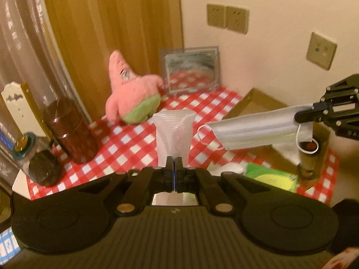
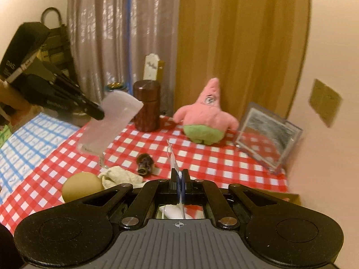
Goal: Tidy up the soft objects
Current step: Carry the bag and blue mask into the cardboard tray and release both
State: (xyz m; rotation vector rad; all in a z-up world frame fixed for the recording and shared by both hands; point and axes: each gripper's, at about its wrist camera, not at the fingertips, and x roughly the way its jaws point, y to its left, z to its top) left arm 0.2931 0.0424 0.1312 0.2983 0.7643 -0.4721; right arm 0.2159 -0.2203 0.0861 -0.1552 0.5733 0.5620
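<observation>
Plush toy (image 2: 205, 116): fuzzy pink cloth. Tablecloth (image 2: 202, 157): smooth, checked. Face mask (image 1: 258, 132): pleated, matt. Canister (image 2: 147, 105): glossy brown.

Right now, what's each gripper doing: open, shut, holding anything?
Left gripper: shut on a white foam sleeve, lifted off the table.
Right gripper: shut on a face mask, held in the air by one end.

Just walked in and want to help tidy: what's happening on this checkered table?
A person is sorting soft things with two handheld tongs. The left tongs are shut on a white foam sleeve, held above the table. The right tongs are shut on a face mask, held over the cardboard box. The pink starfish plush sits untouched at the back of the red checkered cloth.
</observation>
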